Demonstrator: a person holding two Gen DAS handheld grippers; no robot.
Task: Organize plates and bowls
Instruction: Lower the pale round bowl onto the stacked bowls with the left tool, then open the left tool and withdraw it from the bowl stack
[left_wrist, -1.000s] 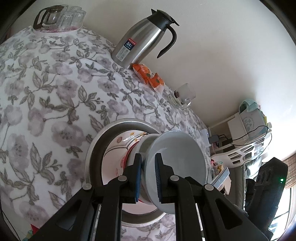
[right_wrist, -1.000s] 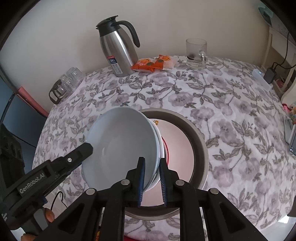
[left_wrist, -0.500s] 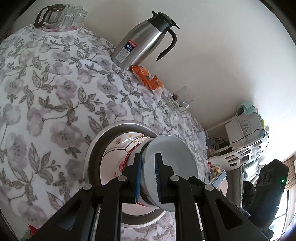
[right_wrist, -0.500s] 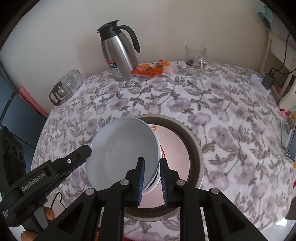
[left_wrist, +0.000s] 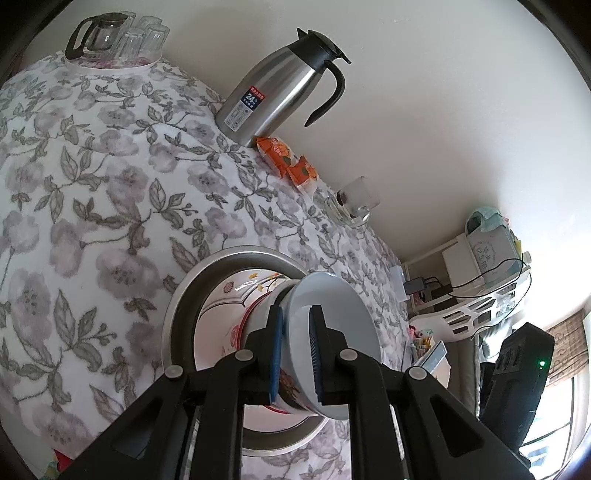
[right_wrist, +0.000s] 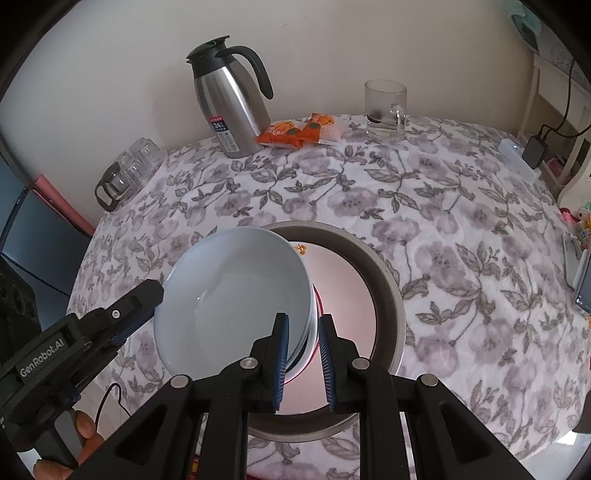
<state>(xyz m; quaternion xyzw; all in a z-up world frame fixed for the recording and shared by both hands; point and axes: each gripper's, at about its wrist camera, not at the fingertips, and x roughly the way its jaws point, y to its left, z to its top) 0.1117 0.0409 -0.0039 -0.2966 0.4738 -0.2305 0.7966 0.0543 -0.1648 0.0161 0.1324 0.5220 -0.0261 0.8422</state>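
Observation:
A grey-blue bowl (left_wrist: 340, 332) (right_wrist: 236, 295) sits nested in a white bowl with a red pattern (left_wrist: 258, 317) (right_wrist: 312, 332). Both are held tilted above a round metal basin (left_wrist: 184, 295) (right_wrist: 388, 295) that has a flowered plate (left_wrist: 229, 295) (right_wrist: 343, 288) lying in it. My left gripper (left_wrist: 296, 354) (right_wrist: 155, 299) is shut on the grey bowl's rim at its left side. My right gripper (right_wrist: 303, 354) is shut on the near rims of both nested bowls. The bowls hide the part of the plate below them.
On the flowered tablecloth (right_wrist: 443, 206) stand a steel thermos jug (left_wrist: 273, 92) (right_wrist: 229, 107), orange snack packets (right_wrist: 299, 129), a glass mug (right_wrist: 386, 110) and a glass pot with tumblers (right_wrist: 125, 173). A phone (right_wrist: 583, 284) lies at the right edge. A hand (right_wrist: 81, 428) holds the left gripper.
Both grips hold as before. The bowls and the table have shifted only slightly in both views.

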